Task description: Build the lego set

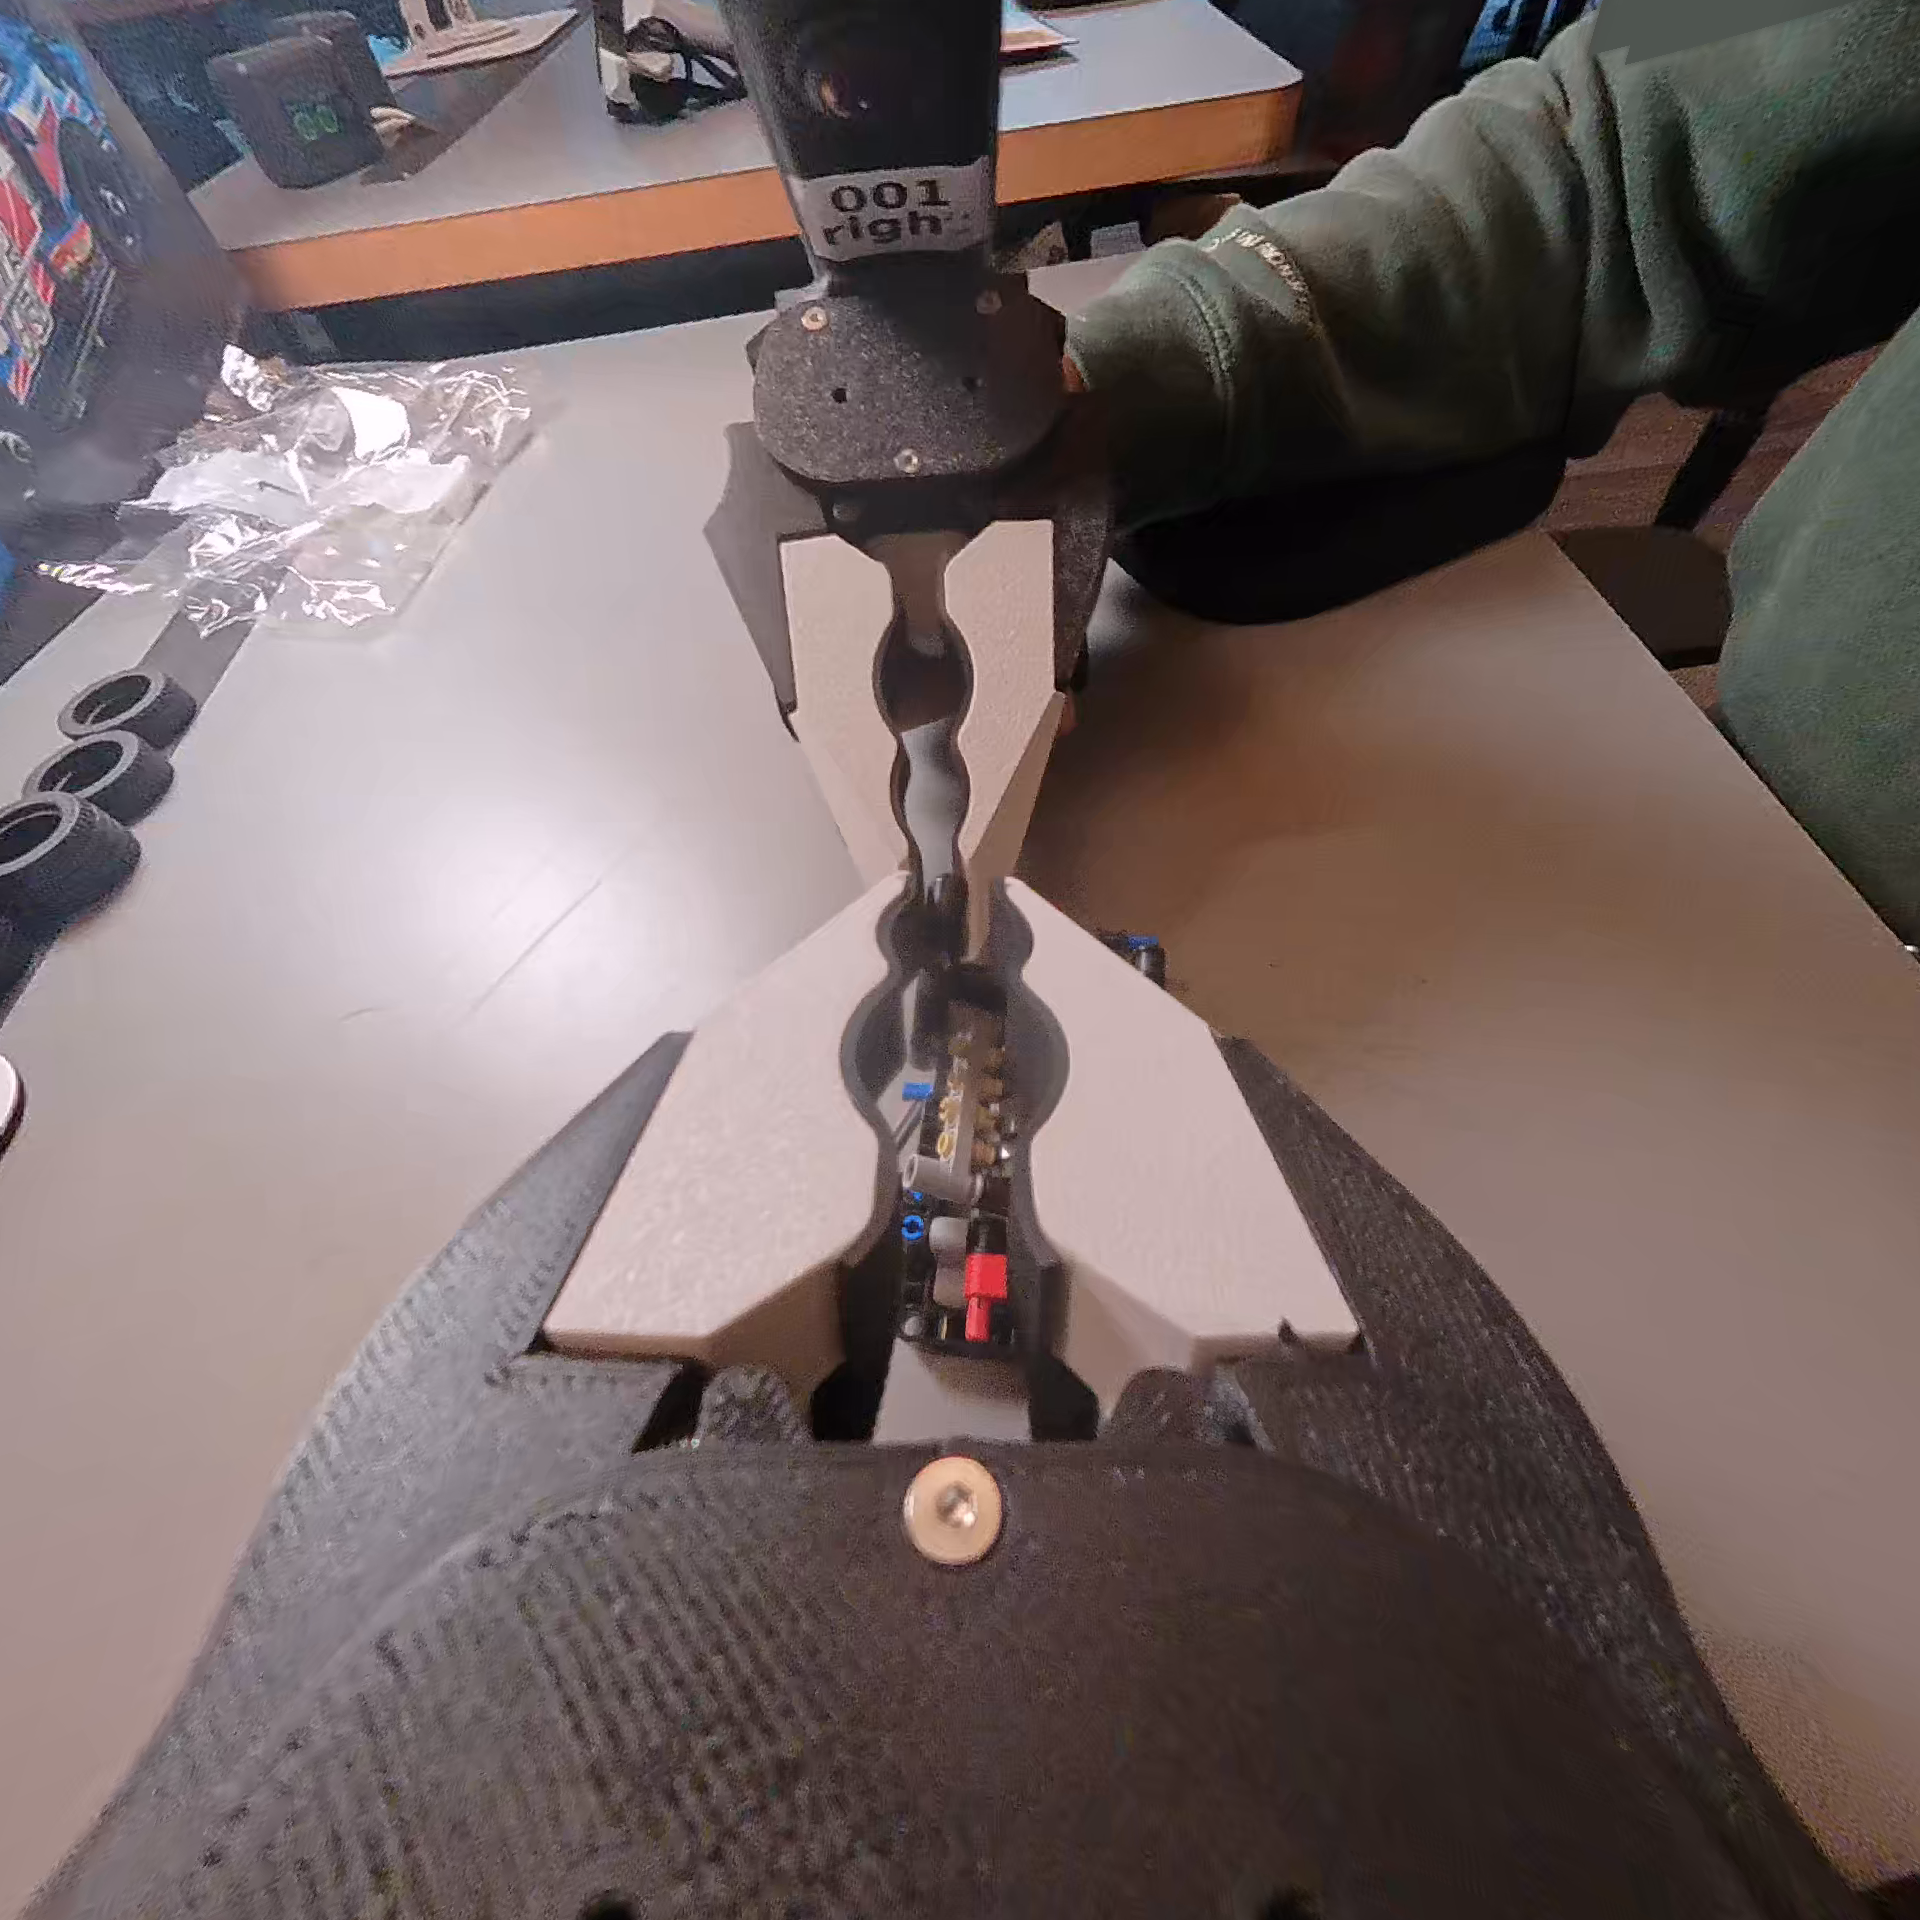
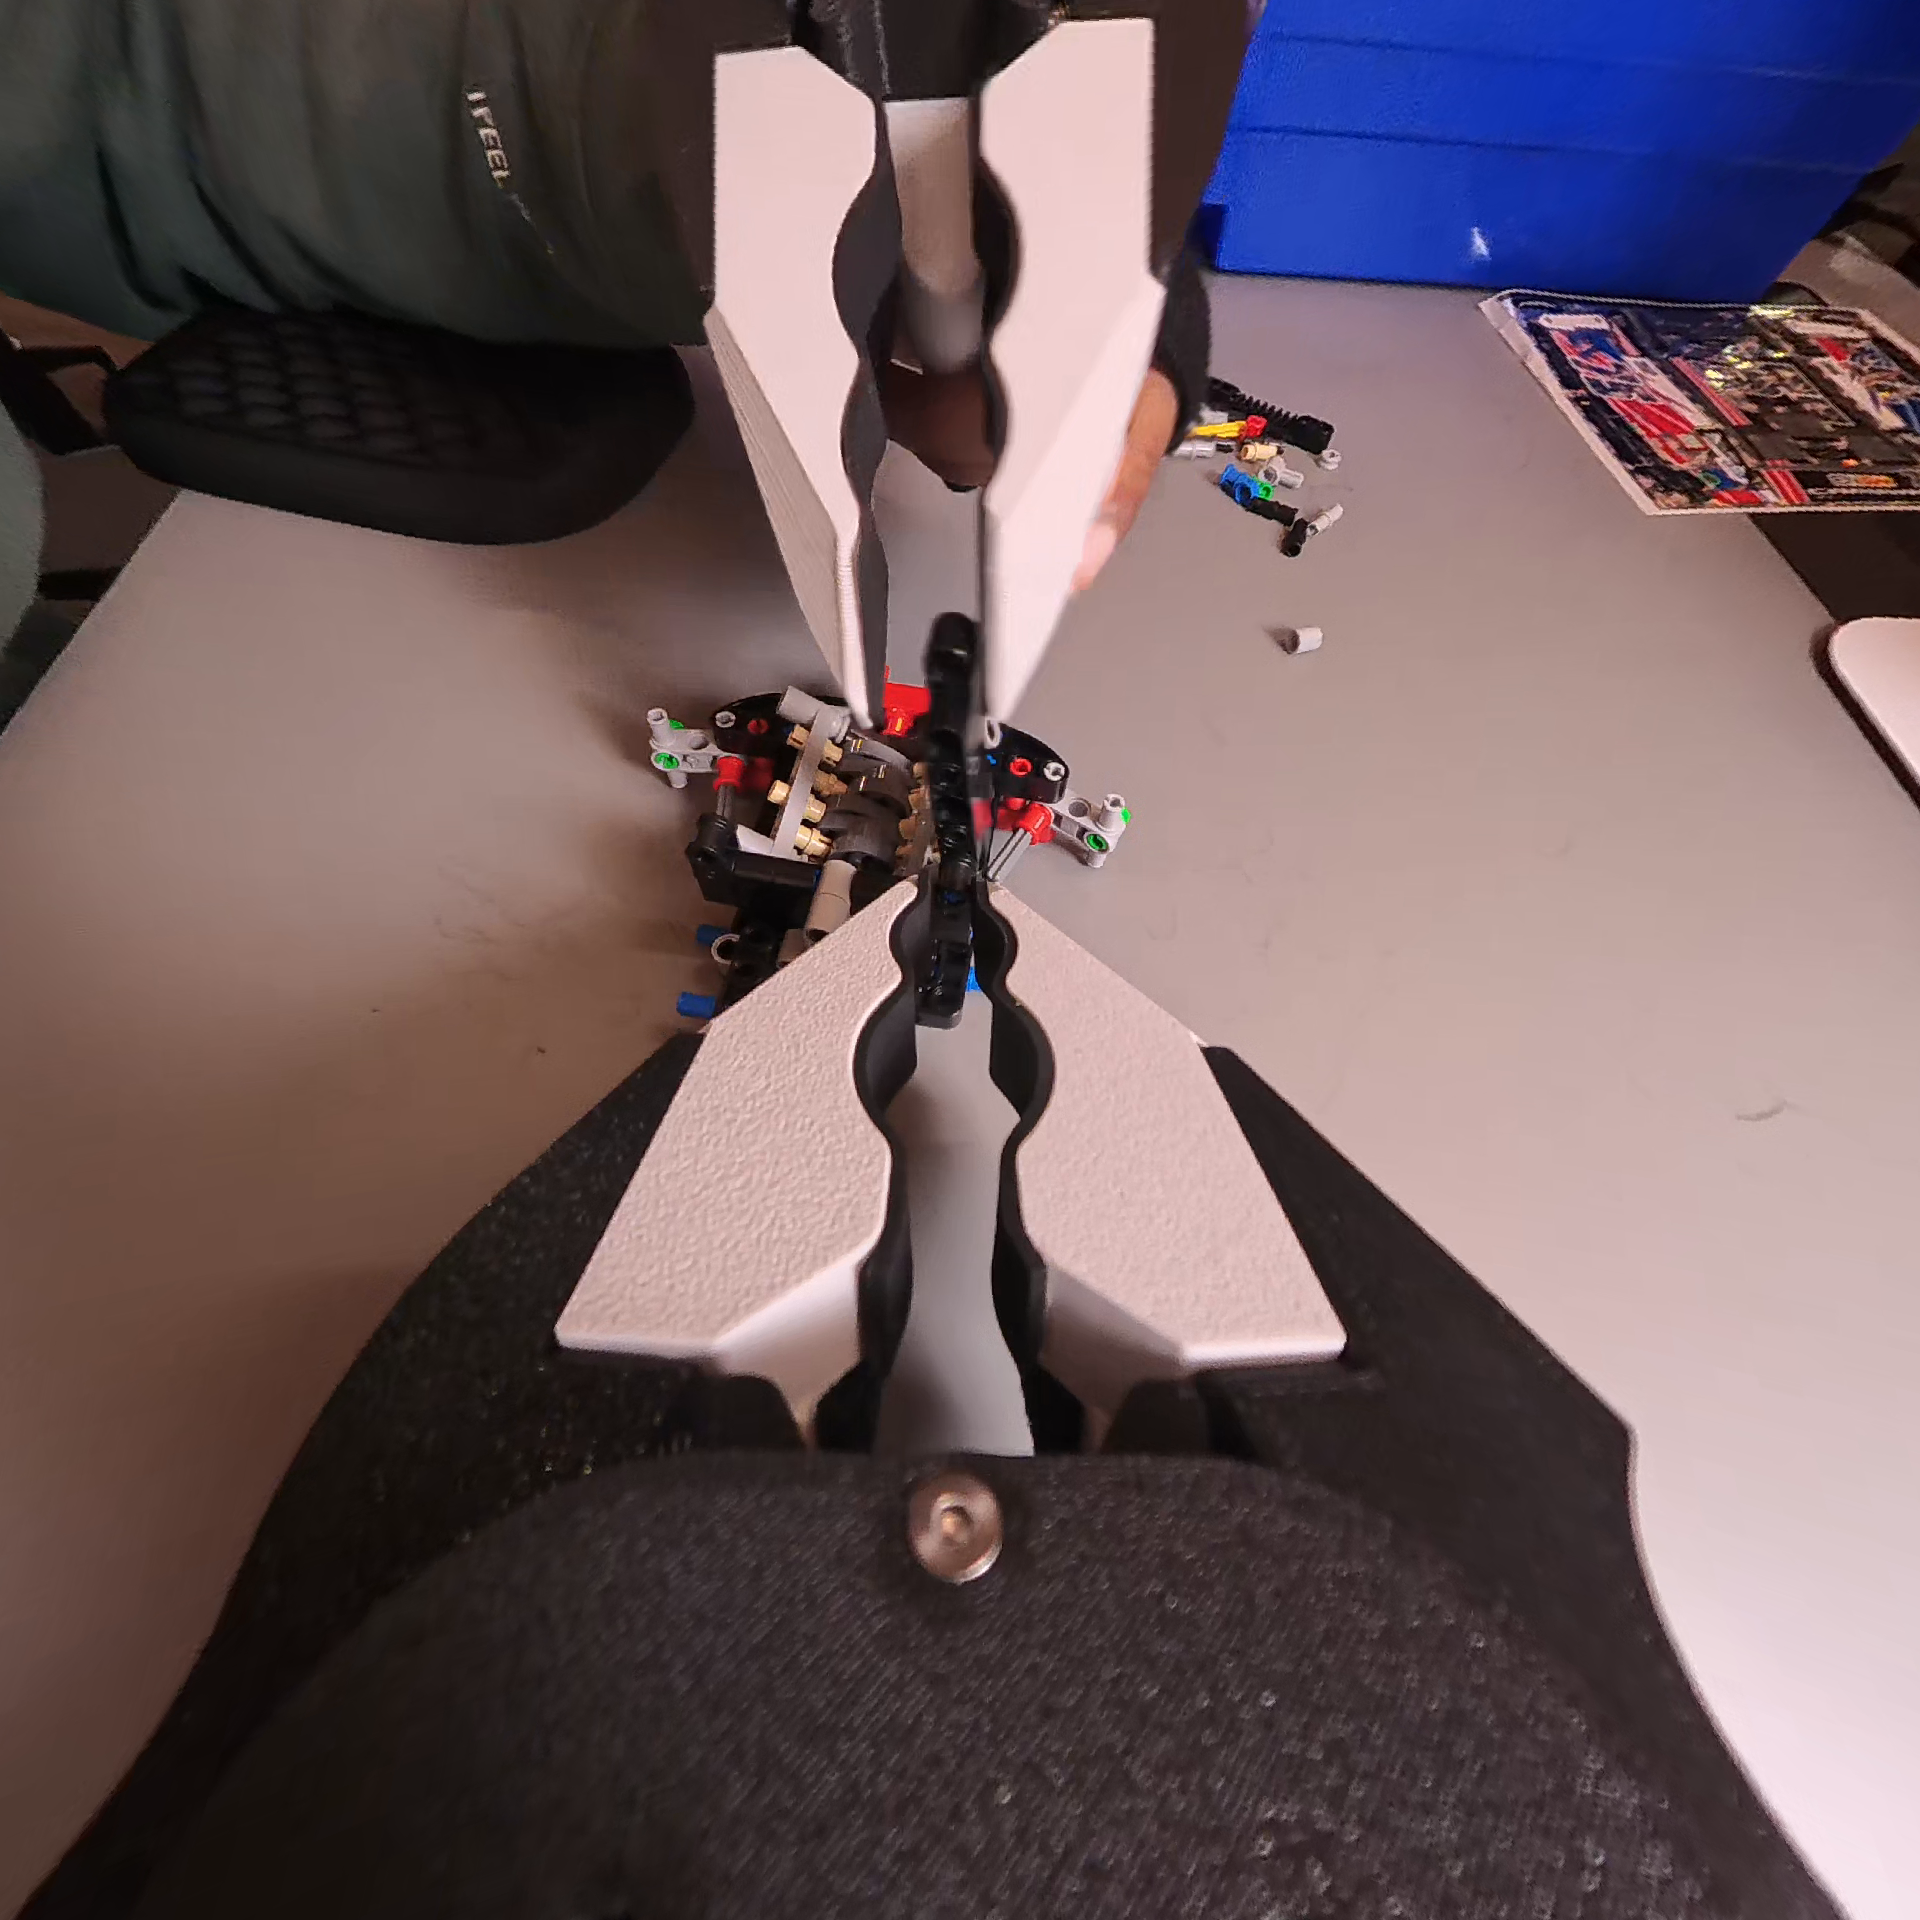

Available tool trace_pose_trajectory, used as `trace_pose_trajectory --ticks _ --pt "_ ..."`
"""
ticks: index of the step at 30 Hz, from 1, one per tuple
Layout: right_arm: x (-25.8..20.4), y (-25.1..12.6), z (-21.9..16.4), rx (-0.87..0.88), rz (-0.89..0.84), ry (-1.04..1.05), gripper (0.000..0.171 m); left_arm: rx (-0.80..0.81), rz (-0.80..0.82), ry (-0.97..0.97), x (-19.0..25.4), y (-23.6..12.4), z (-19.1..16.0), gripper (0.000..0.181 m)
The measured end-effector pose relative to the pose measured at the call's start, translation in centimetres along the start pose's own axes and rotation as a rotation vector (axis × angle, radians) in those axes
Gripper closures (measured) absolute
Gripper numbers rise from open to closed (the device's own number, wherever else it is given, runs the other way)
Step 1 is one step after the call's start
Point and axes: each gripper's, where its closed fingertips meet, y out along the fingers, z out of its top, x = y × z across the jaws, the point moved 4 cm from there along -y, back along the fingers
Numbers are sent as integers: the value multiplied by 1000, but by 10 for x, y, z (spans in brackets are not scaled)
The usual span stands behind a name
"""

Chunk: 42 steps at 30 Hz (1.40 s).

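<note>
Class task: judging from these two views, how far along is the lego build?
Done: a partial assembly of black, grey, red and tan parts stands on the table.
In hand: the right claw grips a black beam at the assembly; the left claw reaches in opposite.
Left: loose pieces and tyres lie unused.

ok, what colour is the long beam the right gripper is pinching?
Black; the long beam shows best in the right wrist view.
</note>
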Motion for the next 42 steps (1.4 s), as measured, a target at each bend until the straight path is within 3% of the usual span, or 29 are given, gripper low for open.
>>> trace_pose_trajectory --ticks 13,29,32,38,42 --pt "1 0 -1 19 5 29 166 -94 -28 139 35 1 -17 165" --pt "2 1 -1 32 7 46 165 -112 -18 178 39 2 -23 167" --pt "2 1 -1 33 7 44 165 -86 8 132 33 -2 -22 154" --pt "3 1 -1 30 28 11 165 -102 8 -106 9 -9 -40 107" --pt "11 0 -1 4 -21 13 162 -161 -58 -206 11 -6 -53 100"
